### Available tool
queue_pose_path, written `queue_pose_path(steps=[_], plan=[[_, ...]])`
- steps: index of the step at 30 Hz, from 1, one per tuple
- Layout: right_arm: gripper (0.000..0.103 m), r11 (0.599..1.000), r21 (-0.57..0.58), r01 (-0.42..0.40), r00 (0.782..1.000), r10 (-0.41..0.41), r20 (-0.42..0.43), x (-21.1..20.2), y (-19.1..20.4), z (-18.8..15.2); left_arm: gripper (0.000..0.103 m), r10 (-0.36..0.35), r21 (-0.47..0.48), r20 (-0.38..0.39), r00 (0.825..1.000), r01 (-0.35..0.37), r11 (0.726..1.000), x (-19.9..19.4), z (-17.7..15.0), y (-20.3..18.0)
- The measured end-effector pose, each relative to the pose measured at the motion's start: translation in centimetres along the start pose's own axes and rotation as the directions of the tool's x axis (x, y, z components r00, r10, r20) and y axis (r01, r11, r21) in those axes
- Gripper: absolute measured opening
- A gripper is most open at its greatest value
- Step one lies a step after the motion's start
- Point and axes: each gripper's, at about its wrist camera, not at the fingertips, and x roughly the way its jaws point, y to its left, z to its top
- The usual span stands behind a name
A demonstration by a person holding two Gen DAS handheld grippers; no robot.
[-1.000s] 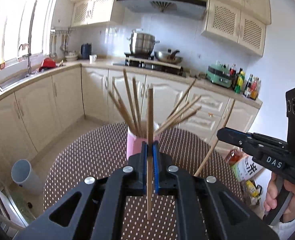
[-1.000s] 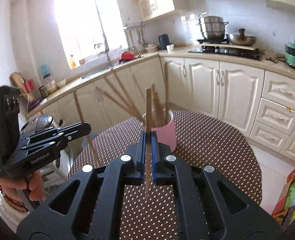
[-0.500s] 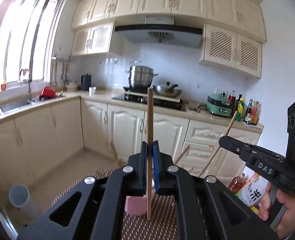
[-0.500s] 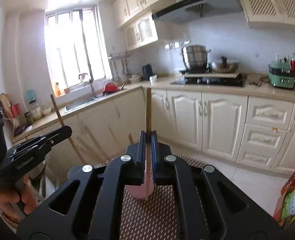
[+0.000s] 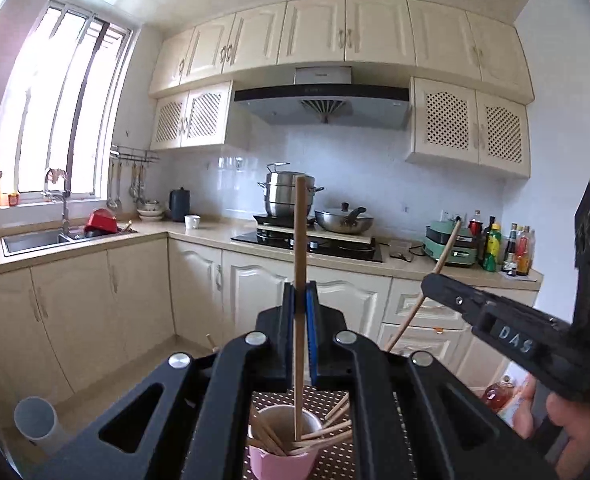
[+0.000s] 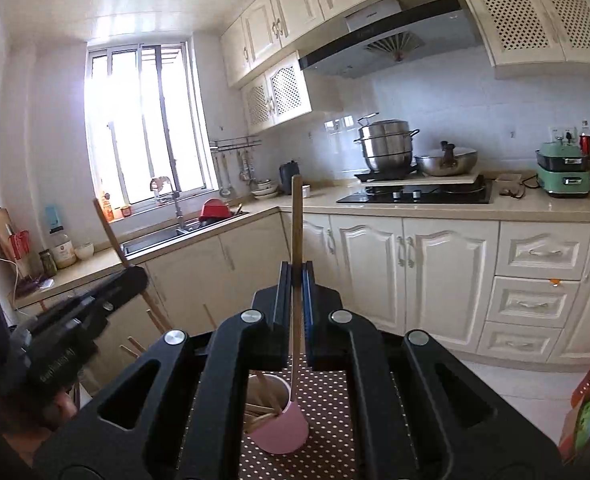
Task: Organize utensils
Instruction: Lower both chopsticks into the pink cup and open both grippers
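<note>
Below both of your claws the brown dotted surface (image 6: 331, 392) carries a pink cup (image 5: 281, 458) with a fan of chopsticks inside. Your left claw (image 5: 299, 300) is clamped on an upright chopstick (image 5: 299, 240) whose lower end hangs inside the cup's mouth. Your right claw (image 6: 296, 280) is clamped on a second chopstick (image 6: 296, 220), its tip at the cup's rim.

Overexposed window (image 5: 55, 120) glare, fisheye-warped edges
</note>
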Motion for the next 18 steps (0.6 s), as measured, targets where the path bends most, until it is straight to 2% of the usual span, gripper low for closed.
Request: queue_pose_path(steps=[7,18], plan=[[0.006,0.998,-0.031,-0.047,0.999,0.046,-0.027,1.1,1.2,-0.8,0.006,-0.001,0.010,-0.059,0.998,0.002,1.000,1.7,-2.8,0.3],[0.006,0.996,-0.055,-0.069,0.994,0.064,-0.088,2.0,1.9,-2.3,0.006,-0.009,0.052,-0.140,0.990,0.017,0.999,3.3,-5.4,0.3]])
